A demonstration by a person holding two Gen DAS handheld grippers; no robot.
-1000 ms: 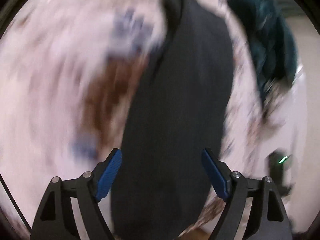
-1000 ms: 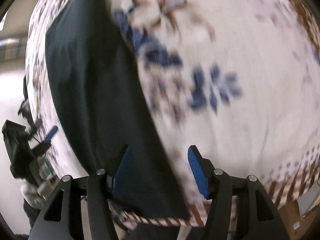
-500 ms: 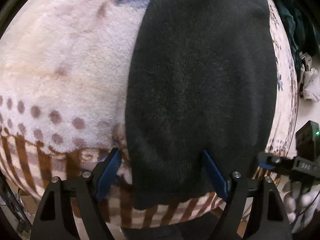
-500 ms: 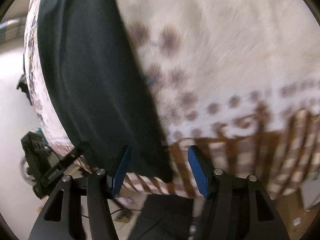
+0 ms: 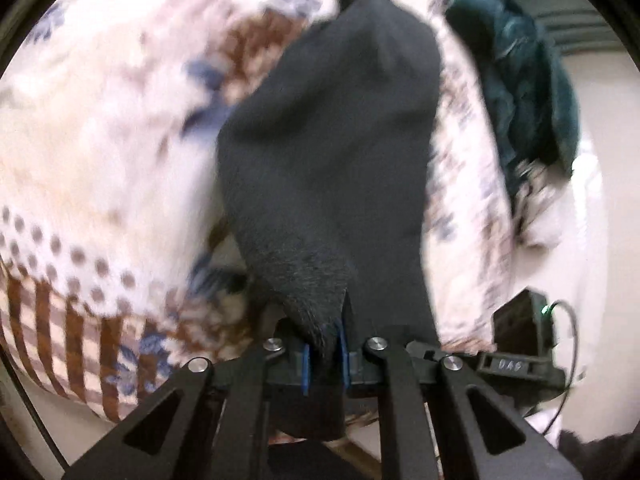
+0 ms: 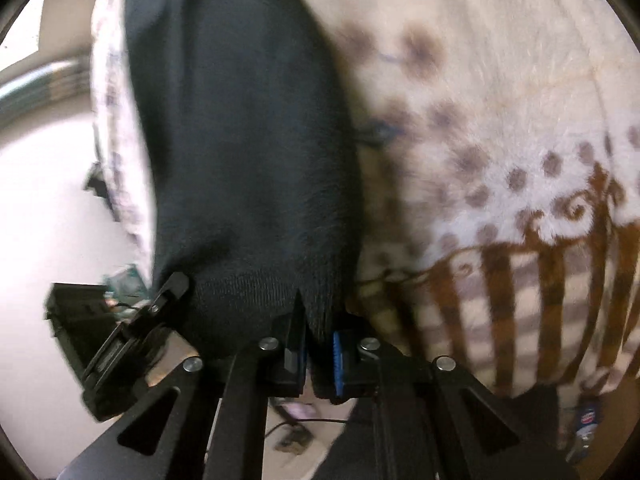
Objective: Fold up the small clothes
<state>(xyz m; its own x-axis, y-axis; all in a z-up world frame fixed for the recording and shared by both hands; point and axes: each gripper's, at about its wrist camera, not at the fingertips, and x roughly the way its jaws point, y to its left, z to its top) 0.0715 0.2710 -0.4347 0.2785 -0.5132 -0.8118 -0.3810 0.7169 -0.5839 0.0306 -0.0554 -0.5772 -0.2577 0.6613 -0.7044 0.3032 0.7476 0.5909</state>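
Observation:
A black knitted garment (image 5: 332, 152) lies stretched lengthwise over a fleecy patterned blanket (image 5: 100, 168). My left gripper (image 5: 324, 360) is shut on the garment's near edge, which bunches up between the blue pads. In the right wrist view the same black garment (image 6: 240, 140) runs away from me, and my right gripper (image 6: 318, 356) is shut on its other near corner. Both near corners are lifted off the blanket (image 6: 500, 140). The far end of the garment rests on the blanket.
A dark teal garment (image 5: 524, 80) is heaped at the blanket's far right. The other gripper's body (image 5: 520, 344) shows at the lower right of the left view and at the lower left (image 6: 132, 340) of the right view. The blanket's edge hangs over pale floor (image 6: 48, 208).
Both grippers were open over the garment's near edge; they have closed on it and lifted it. The left view has swung up so the teal heap shows again.

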